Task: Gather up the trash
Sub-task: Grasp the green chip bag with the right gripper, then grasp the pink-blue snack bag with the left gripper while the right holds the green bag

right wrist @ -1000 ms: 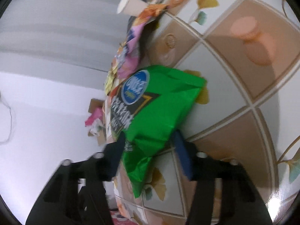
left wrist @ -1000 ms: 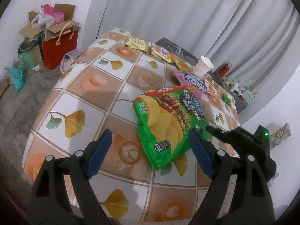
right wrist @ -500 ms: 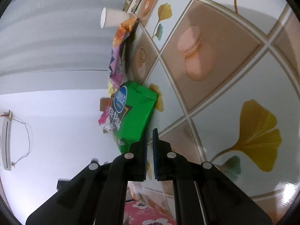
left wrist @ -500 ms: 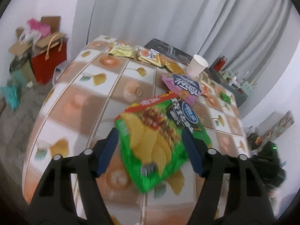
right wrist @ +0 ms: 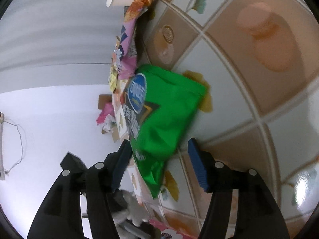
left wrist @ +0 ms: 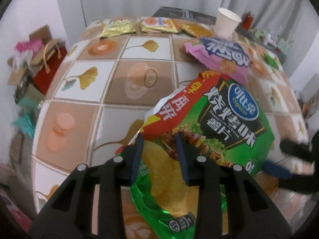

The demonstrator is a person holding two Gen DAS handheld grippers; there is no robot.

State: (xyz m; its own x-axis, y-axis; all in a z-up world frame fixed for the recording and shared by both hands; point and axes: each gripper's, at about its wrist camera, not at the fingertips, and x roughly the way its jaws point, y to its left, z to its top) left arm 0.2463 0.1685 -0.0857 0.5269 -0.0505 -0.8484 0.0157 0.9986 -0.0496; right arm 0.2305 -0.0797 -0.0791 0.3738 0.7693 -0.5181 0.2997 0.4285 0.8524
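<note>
now our left tongs have narrowed around the green chip bag, grip uncertain; our right tongs have reopened, straddling its edge.

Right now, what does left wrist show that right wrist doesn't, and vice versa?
Left wrist only: the yellow snack packets at the table's far end, the red gift bag on the floor, and the left gripper closing on the bag's front.
Right wrist only: the right gripper, open around the bag's plain green end.
Both: green chip bag, purple bag, paper cup.
</note>
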